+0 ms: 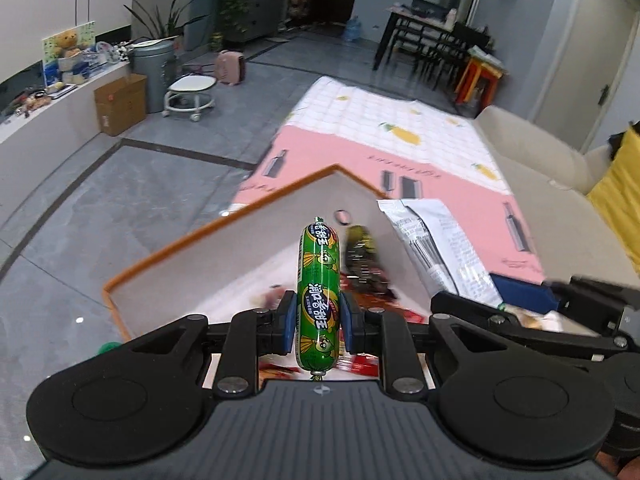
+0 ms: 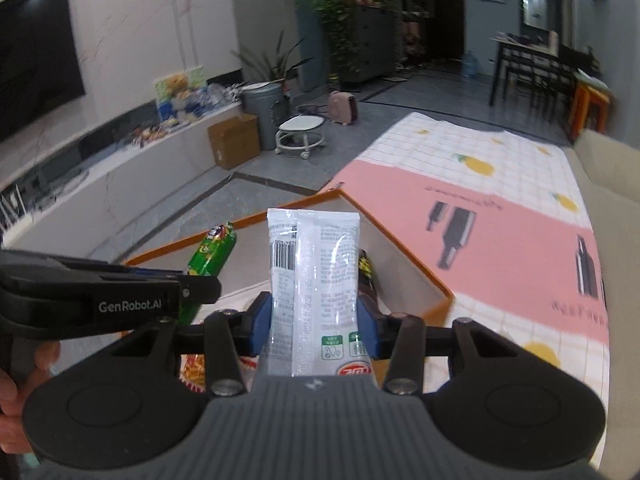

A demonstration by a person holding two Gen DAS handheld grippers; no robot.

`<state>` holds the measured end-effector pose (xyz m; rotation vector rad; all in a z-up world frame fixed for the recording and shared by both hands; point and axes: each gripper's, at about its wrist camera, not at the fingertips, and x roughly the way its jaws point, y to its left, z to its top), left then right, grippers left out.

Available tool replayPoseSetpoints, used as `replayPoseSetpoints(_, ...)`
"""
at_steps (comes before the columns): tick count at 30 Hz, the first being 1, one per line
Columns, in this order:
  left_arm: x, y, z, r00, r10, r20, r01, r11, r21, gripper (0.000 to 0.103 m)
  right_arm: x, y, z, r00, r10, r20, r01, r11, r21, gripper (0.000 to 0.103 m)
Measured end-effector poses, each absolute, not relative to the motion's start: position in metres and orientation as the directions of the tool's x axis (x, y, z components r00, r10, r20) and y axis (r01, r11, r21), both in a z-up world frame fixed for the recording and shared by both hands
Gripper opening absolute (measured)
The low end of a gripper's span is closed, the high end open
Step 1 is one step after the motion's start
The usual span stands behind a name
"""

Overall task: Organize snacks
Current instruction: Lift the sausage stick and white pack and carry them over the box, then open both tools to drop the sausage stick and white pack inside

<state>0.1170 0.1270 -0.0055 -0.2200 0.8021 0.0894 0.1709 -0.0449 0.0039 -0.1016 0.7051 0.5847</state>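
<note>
Left wrist view first, going left to right: the orange-rimmed box (image 1: pixel 168 245) sits below with its pale inside showing, out over the grey floor with a pink and white checked mat (image 1: pixel 400 148) beyond it. Dead centre, the left gripper (image 1: pixel 319 316) has its blue pads clamped on a sausage stick (image 1: pixel 319 284), gripping the lower half so it stands up between them. It's a shiny green wrapper with cartoon figures, yellow streaks, white lettering on blue ovals, and crimped metal clips at both ends. Just right of it, down in the box, there's a dark snack pack (image 1: pixel 362 256), too blurry to read. Further right the white packet (image 1: pixel 436 248) pokes in, held by the other tool.

Right wrist view: the green sausage shows at the left, sticking up past the other tool's black arm with a person's fingers (image 2: pixel 24 380) under it. In the middle the right gripper (image 2: pixel 314 320) is squeezed on the white packet from both sides, holding it upright. It's a glossy white and clear pouch, back side facing us, with a centre seam, a barcode top left, small grey print, green badges and a red logo near the bottom. Both snacks are held above the box, not resting in it.
</note>
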Motion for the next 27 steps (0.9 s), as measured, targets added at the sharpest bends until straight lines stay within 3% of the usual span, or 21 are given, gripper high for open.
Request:
replayPoseSetpoints(18, 0.152, 0.154, -0.067, 0.500, 0.045, -0.865, -0.165, 0.985, -0.044, 0.024, 0.233, 0.039, -0.064, 0.526, 0.312, -0.792, -0.685, 0.708, -0.176, 0.043)
replayPoseSetpoints(27, 0.161, 0.149, -0.080, 0.468, 0.065, -0.881, -0.128, 0.992, 0.005, 0.024, 0.243, 0.048, -0.091, 0.491, 0.262, -0.831, -0.701, 0.685, -0.199, 0.044)
